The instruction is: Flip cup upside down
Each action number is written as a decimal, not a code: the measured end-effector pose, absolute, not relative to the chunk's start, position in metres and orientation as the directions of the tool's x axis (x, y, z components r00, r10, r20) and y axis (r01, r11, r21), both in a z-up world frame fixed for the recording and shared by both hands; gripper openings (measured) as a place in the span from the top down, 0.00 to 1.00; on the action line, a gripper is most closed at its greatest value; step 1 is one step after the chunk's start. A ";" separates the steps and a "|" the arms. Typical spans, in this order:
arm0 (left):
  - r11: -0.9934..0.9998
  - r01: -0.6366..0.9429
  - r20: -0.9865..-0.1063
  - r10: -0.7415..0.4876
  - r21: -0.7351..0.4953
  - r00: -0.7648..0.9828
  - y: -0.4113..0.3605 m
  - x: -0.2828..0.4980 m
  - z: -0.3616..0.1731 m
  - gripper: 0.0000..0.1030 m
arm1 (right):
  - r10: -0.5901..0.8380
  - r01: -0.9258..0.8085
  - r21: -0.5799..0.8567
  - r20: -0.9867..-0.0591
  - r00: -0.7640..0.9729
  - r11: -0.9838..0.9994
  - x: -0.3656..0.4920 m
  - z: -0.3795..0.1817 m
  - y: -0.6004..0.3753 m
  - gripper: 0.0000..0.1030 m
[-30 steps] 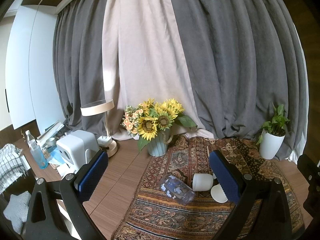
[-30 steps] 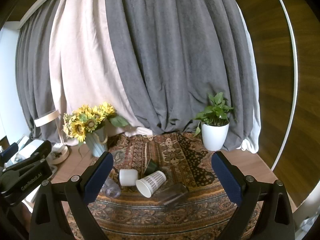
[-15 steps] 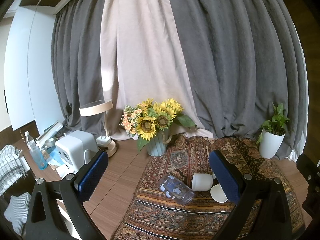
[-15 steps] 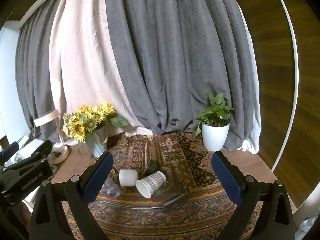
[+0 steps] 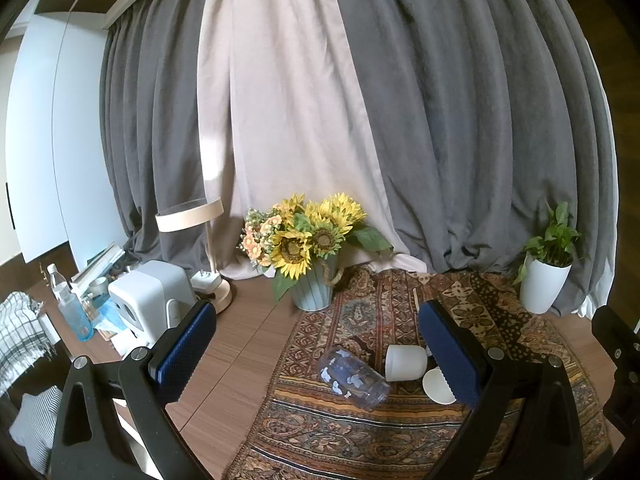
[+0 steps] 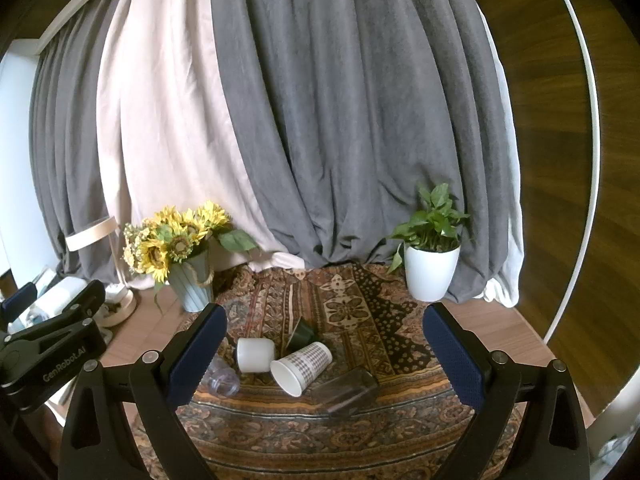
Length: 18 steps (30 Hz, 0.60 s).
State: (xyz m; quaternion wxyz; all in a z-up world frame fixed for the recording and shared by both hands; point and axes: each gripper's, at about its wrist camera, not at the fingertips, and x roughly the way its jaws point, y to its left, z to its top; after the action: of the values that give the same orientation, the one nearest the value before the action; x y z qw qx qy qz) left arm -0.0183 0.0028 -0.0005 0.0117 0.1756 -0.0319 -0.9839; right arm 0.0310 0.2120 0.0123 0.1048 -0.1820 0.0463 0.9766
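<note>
Several cups lie on their sides on a patterned rug [image 6: 360, 432]. A white cup [image 6: 255, 355] [image 5: 405, 362] lies next to a checked paper cup [image 6: 302, 366], whose rim shows in the left wrist view [image 5: 437, 386]. A dark green cup [image 6: 301, 334] lies behind them. A clear cup with blue flowers [image 5: 352, 376] [image 6: 222, 380] lies to the left. A clear dark glass [image 6: 346, 394] lies to the right. My left gripper [image 5: 320, 350] and right gripper [image 6: 324, 350] are open and empty, held above and in front of the cups.
A sunflower vase [image 5: 314, 258] stands at the rug's back left, and a white potted plant [image 6: 431, 264] at its back right. A lamp [image 5: 200, 248], a white appliance [image 5: 150, 300] and a water bottle [image 5: 72, 308] crowd the wooden table's left side. Curtains hang behind.
</note>
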 end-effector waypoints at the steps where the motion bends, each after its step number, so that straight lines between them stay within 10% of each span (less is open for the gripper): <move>1: -0.998 0.012 -0.346 -0.035 0.069 -0.938 0.003 -0.019 -0.001 0.00 | 0.188 -0.222 0.052 -0.364 -0.912 -0.974 0.032 0.012 0.212 0.03; 18: -0.987 -0.091 -0.491 0.015 0.131 -0.871 0.025 -0.081 -0.022 0.00 | 0.084 -0.185 0.139 -0.530 -0.844 -0.973 -0.034 -0.021 0.225 0.03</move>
State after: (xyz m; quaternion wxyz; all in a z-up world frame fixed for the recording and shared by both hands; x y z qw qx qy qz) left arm -0.0812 0.0251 -0.0219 -0.0273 0.2526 -0.0750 -0.9643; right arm -0.0345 0.2255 -0.0212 0.0703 -0.2706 0.0929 0.9556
